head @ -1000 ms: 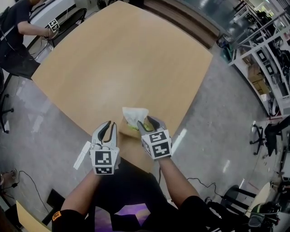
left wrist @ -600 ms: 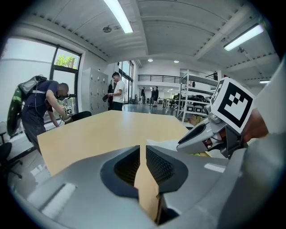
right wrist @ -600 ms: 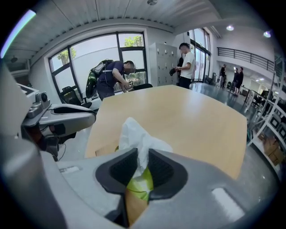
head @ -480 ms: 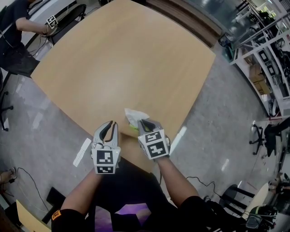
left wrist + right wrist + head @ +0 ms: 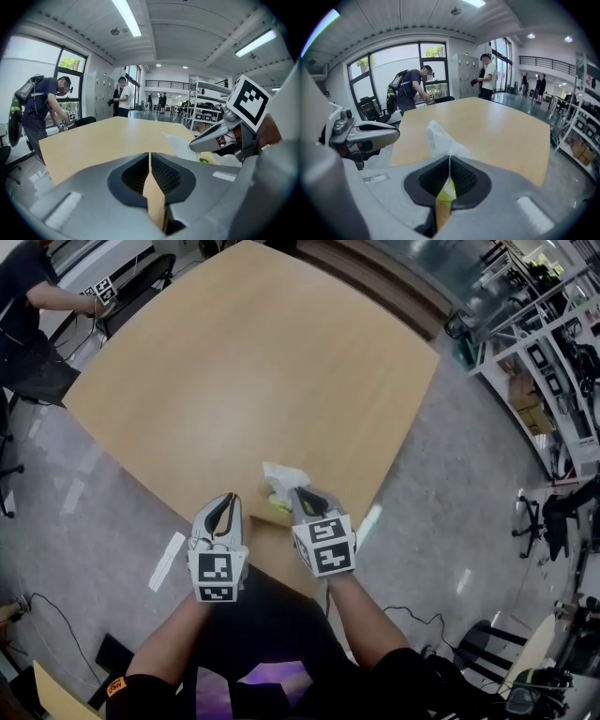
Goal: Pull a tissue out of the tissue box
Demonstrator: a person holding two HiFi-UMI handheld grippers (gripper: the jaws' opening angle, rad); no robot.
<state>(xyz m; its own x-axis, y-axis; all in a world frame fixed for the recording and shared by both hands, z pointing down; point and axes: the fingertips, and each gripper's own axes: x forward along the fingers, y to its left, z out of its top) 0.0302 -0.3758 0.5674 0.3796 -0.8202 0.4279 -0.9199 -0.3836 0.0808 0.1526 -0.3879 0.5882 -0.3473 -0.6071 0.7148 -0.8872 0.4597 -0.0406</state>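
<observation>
Closing with the right gripper [image 5: 449, 158] on a white tissue [image 5: 438, 137]; jaws all but together, pads pressing the lower part of the sheet, crumpled top standing up past the tips; held steeply downward in the head view. Just below the pinch, glimpsed through the slit between the jaws, a yellow-green tissue box [image 5: 446, 196]; lying at the near edge of the tan table [image 5: 244, 362], right under that gripper and close to the person's body.

Beside it on the left, just apart, the left gripper [image 5: 150, 154]; jaws drawn together with nothing between them, only bare tabletop showing through the slit; hovering near the table's edge, clear of both tissue and box.

Farther out, grey floor [image 5: 450, 521] all round the table; beyond the far side, a person in dark clothes [image 5: 411, 89] bent over by the windows, and another in a white shirt [image 5: 488, 75] standing upright; metal shelving [image 5: 553, 352] off to the right.
</observation>
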